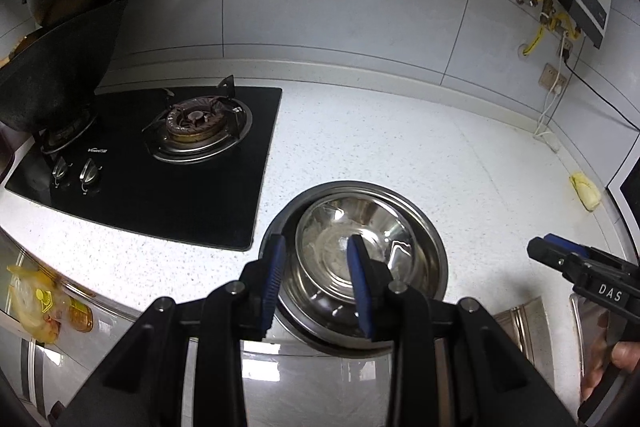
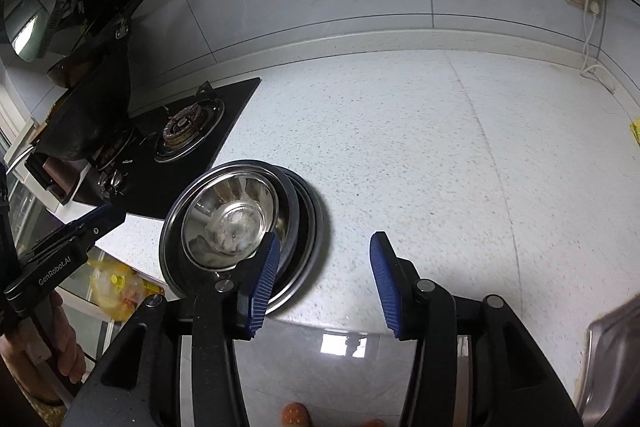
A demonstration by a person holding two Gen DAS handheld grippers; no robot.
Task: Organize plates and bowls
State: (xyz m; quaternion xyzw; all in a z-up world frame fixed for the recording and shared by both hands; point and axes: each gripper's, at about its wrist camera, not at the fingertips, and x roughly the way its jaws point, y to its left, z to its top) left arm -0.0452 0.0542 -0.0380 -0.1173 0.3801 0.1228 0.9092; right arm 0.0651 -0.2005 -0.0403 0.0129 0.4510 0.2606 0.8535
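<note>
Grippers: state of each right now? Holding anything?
Left gripper: open, fingers straddling the near rim of the steel bowl, not clamped.
Right gripper: open, empty, over the countertop beside the bowl stack.

Shiny steel bowl (image 1: 352, 247) upright, nested off-centre in wider steel plates (image 1: 424, 227), at the speckled counter's front edge.
</note>
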